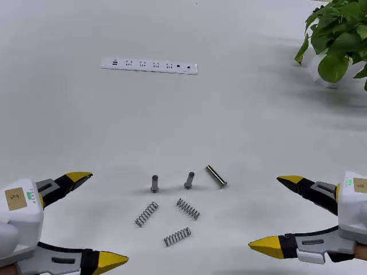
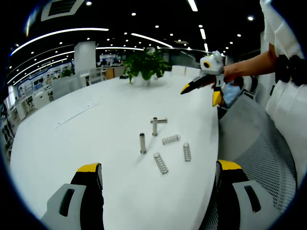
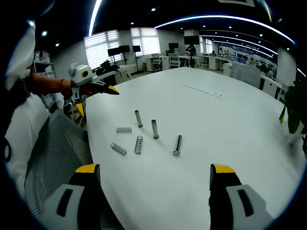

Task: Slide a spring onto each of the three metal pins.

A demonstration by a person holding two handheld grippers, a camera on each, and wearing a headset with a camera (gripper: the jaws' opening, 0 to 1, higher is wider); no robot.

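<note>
Head view: three polished cylindrical metal pins are seen on the smooth white table, two stood upright and one laid flat. Three coiled wire springs are scattered just beside them. The yellow-tipped left gripper and right gripper are held spread wide and empty, either side.

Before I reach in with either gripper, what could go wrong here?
The left upright pin and right upright pin stand close; gripping one could topple the other.
The lying pin is round and may roll if nudged.
The nearest spring lies flat toward the table edge; a slipped pinch could flick it off.
</note>
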